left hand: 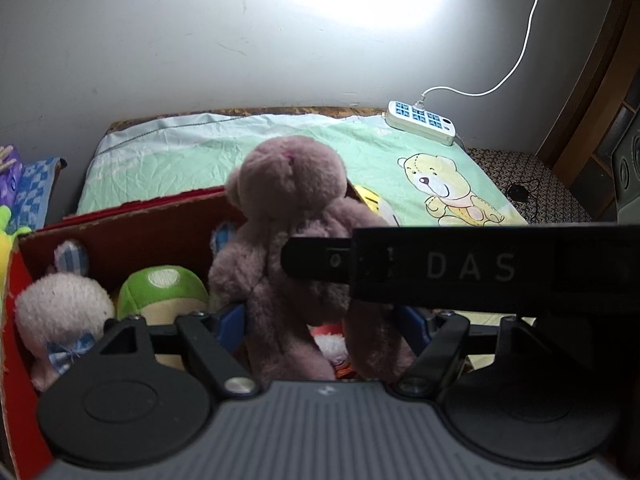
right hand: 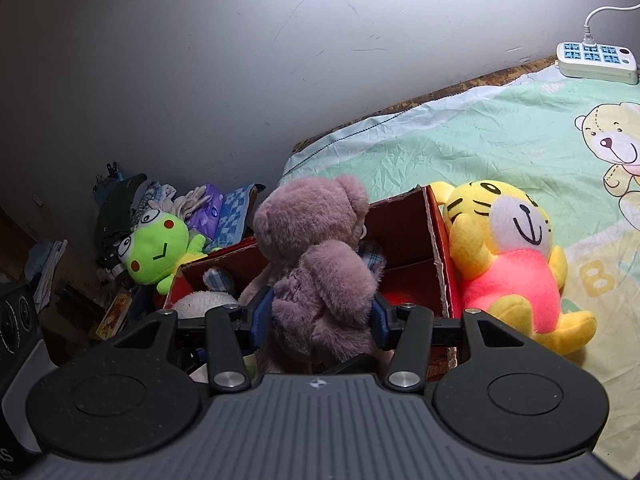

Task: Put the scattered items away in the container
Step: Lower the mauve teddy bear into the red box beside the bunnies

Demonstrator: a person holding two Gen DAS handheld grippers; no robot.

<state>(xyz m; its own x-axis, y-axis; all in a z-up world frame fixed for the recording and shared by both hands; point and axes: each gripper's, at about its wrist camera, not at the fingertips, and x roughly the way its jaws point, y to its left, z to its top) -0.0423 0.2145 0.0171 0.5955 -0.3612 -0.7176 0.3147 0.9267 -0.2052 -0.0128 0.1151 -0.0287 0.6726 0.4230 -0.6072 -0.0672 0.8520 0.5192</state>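
Bed: green cartoon-bear sheet [left hand: 248, 152] under dim lamp light, with all the action at its near-left corner.
Left gripper [left hand: 320, 328]: closest thing in its own view, blue pads pressed into the purple bear [left hand: 288, 216] around the legs, so it's clamped, not hanging loose.
Right gripper [right hand: 322, 312]: same deal, pads [right hand: 262, 312] squeezed into the bear's belly from both sides; its black body also cuts across the left view.
Bear axis: roughly upright, head up and away from both grippers, legs dangling toward the cameras.
Where it sits: over the red cardboard box [left hand: 132, 236], lower body looks already below the rim line, can't tell if the feet touch anything inside.
Key relation: box opening is straight below and slightly ahead of both grippers, so I'd guess the next bit is just lower and let go. Neither hand looks nearer, they share the load.
Inside box: white plush [left hand: 60, 312] and green plush [left hand: 164, 288] on the left side, so free room looks to be right of them.
Still outside: tiger plush [right hand: 508, 256] leaning on the box's right wall, frog plush [right hand: 156, 248] off its left end by a heap of cloth.
Far end: power strip [left hand: 422, 122] at the sheet's back edge, cord running up a scuffed grey wall [left hand: 160, 40].
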